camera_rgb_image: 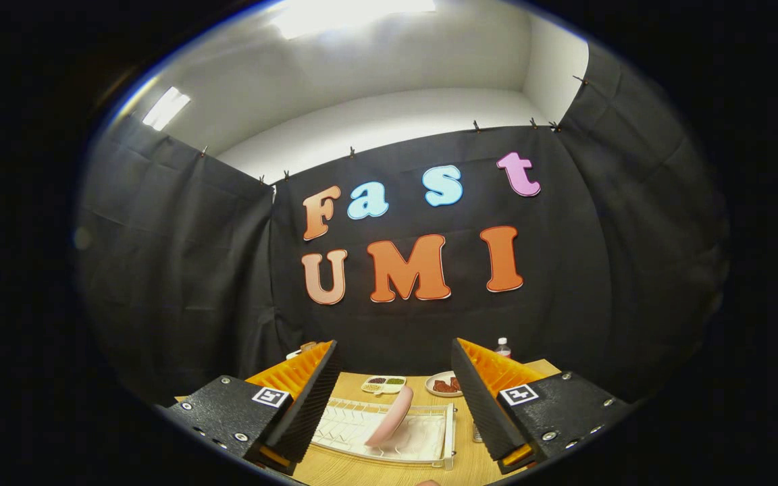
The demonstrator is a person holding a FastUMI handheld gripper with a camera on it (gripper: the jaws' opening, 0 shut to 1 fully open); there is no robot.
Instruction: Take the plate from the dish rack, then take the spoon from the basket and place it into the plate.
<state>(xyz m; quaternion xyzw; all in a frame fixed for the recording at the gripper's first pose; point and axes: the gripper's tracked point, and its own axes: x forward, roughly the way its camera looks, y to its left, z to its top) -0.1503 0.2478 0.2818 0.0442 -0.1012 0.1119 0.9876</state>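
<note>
A pink plate (390, 416) stands tilted on its edge in the white wire dish rack (355, 423) on the wooden table (389, 471). My gripper (392, 378) is open, its two fingers spread wide. The rack and the plate lie between the fingers and a little ahead of them, lower down. Nothing is held. The left finger (308, 398) covers the rack's left end and the right finger (480, 398) covers what lies to the rack's right.
Beyond the rack, a small white divided dish (383, 384) with food and a round plate (444, 385) with dark red pieces sit on the table. A small bottle (503, 347) stands at the back right. Black cloth walls close the booth behind and at both sides.
</note>
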